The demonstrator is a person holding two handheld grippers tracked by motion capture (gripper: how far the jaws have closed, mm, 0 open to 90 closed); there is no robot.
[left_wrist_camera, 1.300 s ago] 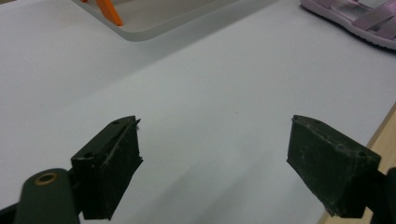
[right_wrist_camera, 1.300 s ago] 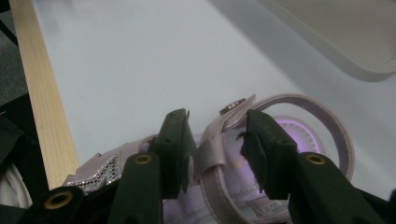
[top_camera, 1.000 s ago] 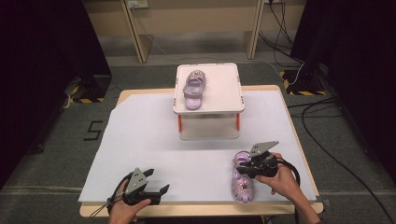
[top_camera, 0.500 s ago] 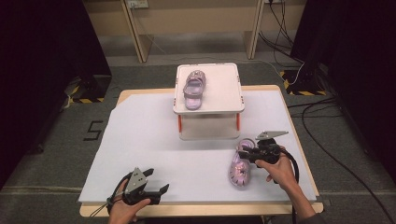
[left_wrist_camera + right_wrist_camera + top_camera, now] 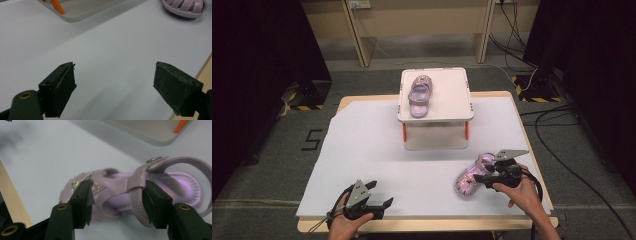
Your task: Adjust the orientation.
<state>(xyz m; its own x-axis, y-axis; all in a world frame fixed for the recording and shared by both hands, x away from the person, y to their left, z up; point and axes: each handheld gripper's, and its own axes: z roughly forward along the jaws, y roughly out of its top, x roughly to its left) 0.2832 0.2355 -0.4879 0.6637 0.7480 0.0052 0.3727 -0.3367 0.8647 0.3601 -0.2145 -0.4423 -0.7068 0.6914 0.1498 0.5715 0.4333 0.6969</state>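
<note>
One lilac sandal (image 5: 418, 95) lies on top of a white raised stand (image 5: 452, 100) at the back of the table. Its mate (image 5: 469, 177) lies slantwise on the white sheet at the front right, toe toward the front edge. My right gripper (image 5: 484, 172) reaches it from the right. Its jaws have just been opening and now straddle the sandal's upper (image 5: 175, 185), one at the glittery toe and one at the strap, without pinching it. My left gripper (image 5: 381, 194) rests open at the front left with nothing between its jaws (image 5: 115, 67).
The stand's orange legs (image 5: 404, 132) and lower tray (image 5: 82, 10) sit mid-table. The sheet ends at a wooden table edge (image 5: 12, 202) close to the front. Cables (image 5: 557, 125) run over the floor on the right.
The right gripper's jaws have spread apart and the hand has shifted right. The sandal has turned from lengthwise to slantwise and lies a little farther from the front edge. The left gripper has kept still.
</note>
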